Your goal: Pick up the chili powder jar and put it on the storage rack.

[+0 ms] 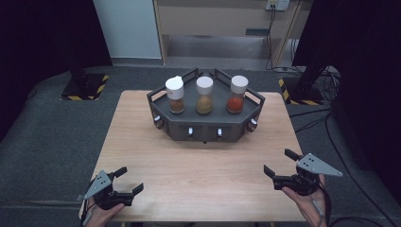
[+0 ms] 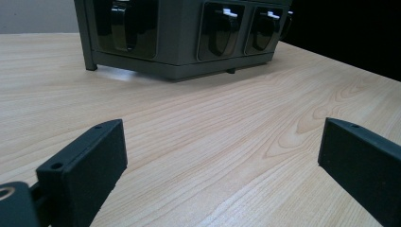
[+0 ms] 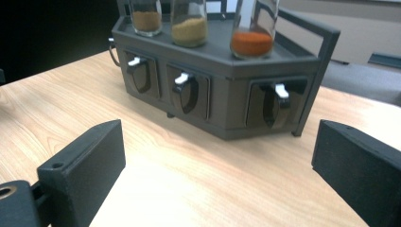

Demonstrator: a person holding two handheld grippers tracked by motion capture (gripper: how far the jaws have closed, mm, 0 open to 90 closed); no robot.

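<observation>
A dark grey spice rack [image 1: 204, 127] stands at the far middle of the wooden table [image 1: 198, 170]. On its top shelf stand three white-capped jars: brown spice [image 1: 175, 95], tan spice [image 1: 204, 95] and red spice [image 1: 237, 94]. Small drawers with white-tipped handles [image 3: 183, 90] line its front. My left gripper [image 1: 129, 180] rests open near the front left corner, held by a hand. At the front right, my right gripper [image 1: 281, 162] is open too, jaws wide apart with nothing between them. The rack [image 2: 179, 38] lies ahead in the left gripper view, and the rack [image 3: 222, 80] in the right one.
Grey carpet surrounds the table. Black stands with yellow-striped bases [image 1: 85, 87] sit at the back left and back right. Cables [image 1: 326, 123] trail on the floor at the right. A cabinet [image 1: 213, 28] lines the far wall.
</observation>
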